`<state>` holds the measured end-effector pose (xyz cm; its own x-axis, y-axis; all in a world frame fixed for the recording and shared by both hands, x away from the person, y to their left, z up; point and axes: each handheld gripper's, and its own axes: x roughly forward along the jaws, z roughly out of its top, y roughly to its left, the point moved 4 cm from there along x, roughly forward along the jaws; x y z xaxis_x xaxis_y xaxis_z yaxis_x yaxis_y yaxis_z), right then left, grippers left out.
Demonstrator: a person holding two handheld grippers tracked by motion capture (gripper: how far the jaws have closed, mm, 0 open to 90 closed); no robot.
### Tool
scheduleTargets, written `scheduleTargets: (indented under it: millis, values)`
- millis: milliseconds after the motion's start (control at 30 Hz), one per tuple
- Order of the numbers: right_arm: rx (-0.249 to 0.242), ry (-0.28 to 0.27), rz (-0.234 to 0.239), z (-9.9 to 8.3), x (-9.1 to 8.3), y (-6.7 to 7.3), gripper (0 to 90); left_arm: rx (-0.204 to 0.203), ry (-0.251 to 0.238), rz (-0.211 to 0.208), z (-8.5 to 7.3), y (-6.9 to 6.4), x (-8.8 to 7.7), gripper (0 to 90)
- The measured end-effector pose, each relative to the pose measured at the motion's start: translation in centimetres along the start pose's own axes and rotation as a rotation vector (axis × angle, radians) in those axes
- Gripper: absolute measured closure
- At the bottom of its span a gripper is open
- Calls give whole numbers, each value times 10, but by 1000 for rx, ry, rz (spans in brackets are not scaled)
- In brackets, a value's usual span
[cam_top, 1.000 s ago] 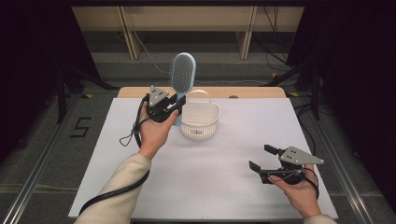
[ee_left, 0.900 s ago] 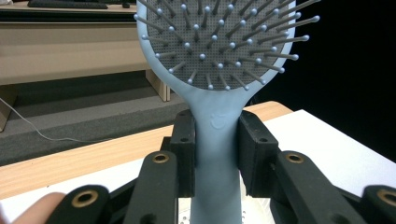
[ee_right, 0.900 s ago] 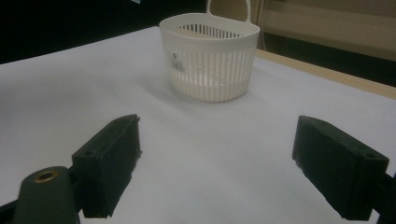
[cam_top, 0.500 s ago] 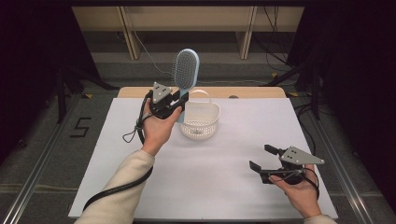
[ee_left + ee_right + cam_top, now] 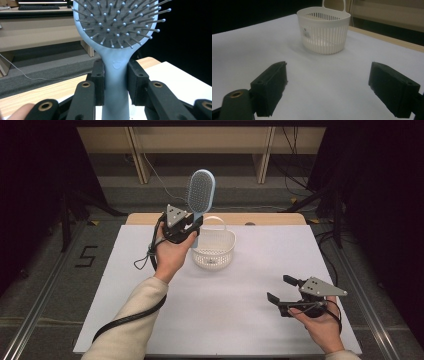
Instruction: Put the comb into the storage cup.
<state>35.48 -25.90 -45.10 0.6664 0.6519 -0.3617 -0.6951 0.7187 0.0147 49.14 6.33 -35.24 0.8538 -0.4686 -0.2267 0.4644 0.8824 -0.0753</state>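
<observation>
A light blue hairbrush [image 5: 200, 190] stands upright in the air, bristle head up, just left of and above a white slatted basket [image 5: 214, 249]. My left gripper [image 5: 192, 226] is shut on the hairbrush's handle [image 5: 115, 82]; both black pads press its sides in the left gripper view, where the bristled head [image 5: 117, 20] fills the top. My right gripper [image 5: 279, 289] hovers low at the table's near right, jaws wide open with nothing between them. Its view looks across the sheet at the basket [image 5: 323, 30], which has an arched handle at its far rim.
A white sheet [image 5: 250, 270] covers the table, with a wooden edge [image 5: 270, 218] at the far side. The left gripper's black cable [image 5: 125, 320] trails along the forearm and loops beside the wrist. Dark floor and table legs lie beyond.
The left hand has shifted slightly right with the hairbrush, bringing it nearer the basket. The right gripper has stayed put.
</observation>
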Motion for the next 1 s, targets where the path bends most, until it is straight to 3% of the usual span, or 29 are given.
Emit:
scheduleTargets:
  millis: [1000]
  values:
    - [4,-5,3,0,0,0,159,-28,-2,-18,7,-6,20,696]
